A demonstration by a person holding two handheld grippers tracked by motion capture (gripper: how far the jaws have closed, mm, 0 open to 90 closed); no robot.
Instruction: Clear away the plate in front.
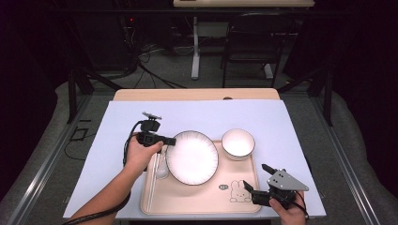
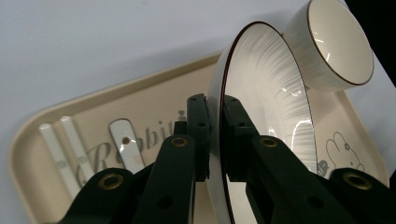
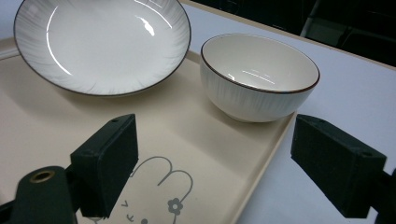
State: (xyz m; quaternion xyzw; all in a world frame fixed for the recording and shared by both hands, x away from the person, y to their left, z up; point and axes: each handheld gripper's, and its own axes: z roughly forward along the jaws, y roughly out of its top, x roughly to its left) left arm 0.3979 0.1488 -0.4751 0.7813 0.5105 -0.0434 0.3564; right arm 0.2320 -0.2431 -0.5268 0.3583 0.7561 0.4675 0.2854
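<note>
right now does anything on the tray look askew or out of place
Nothing is spilled or broken. The one odd thing is the plate: the left gripper is shut on its rim, so it sits tilted on the tray rather than flat. The bowl stands upright at the tray's far right corner.

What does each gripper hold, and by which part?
The left gripper clamps the plate by its rim; the right gripper is open and holds nothing.

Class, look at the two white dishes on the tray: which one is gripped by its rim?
The wide, shallow white plate: the left gripper pinches its rim. The small deep white bowl stands untouched.
</note>
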